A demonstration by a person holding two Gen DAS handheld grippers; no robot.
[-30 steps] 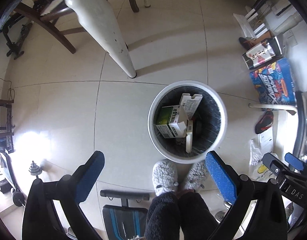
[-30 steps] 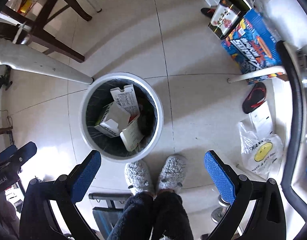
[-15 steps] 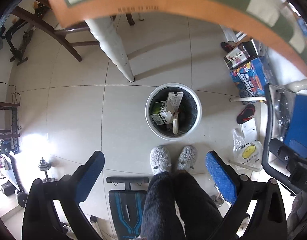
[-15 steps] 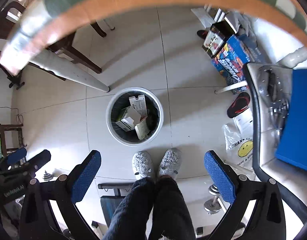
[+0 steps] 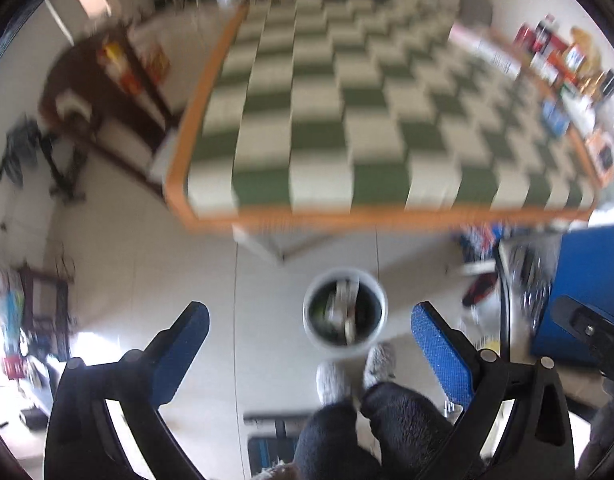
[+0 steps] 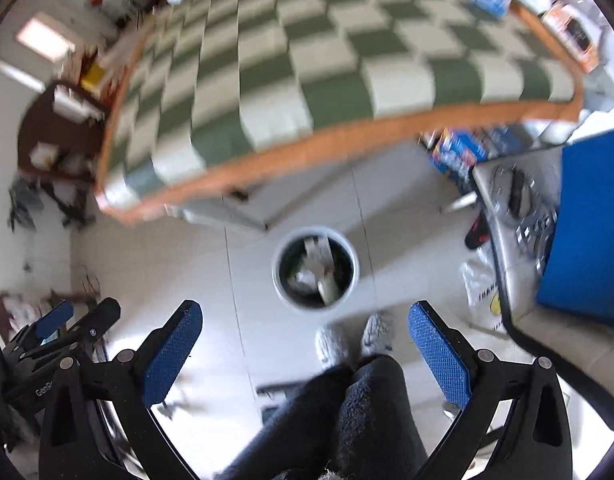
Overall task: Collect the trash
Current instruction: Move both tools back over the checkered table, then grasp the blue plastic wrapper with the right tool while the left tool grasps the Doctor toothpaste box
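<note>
Both views are blurred by motion and look down from above the table edge.

In the left wrist view, a dark chair [image 5: 87, 96] stands at the far left beside the table [image 5: 267, 216], whose green-and-white checked cloth has an orange border. The left gripper [image 5: 307, 344] hangs over the tiled floor [image 5: 147, 272] with its blue pads spread wide and nothing between them. Between the pads, on the floor below the table's near edge, stands the white bin [image 5: 344, 312], with boxes and paper lying inside it; the items are too blurred to tell apart. The person's grey slippers [image 5: 333, 380] sit just beside the bin's near rim, with dark fleece trousers above them. Along the table's far right edge stands a row of bottles and packets [image 5: 563, 60]. At the right a blue panel [image 5: 587, 288] rises, and part of the other gripper shows in front of it.

In the right wrist view, the left gripper's body appears at the far left, low down. The right gripper [image 6: 305, 340] is likewise released, pads wide apart and empty. The bin [image 6: 315, 268] stands on the floor between them, just ahead of the slippers [image 6: 377, 334]. Right of the bin lie a red and black sandal [image 6: 477, 232] and a white plastic bag [image 6: 483, 292], beside a pale stand holding metal parts, with blue boxes [image 6: 459, 152] under the table's right corner.
</note>
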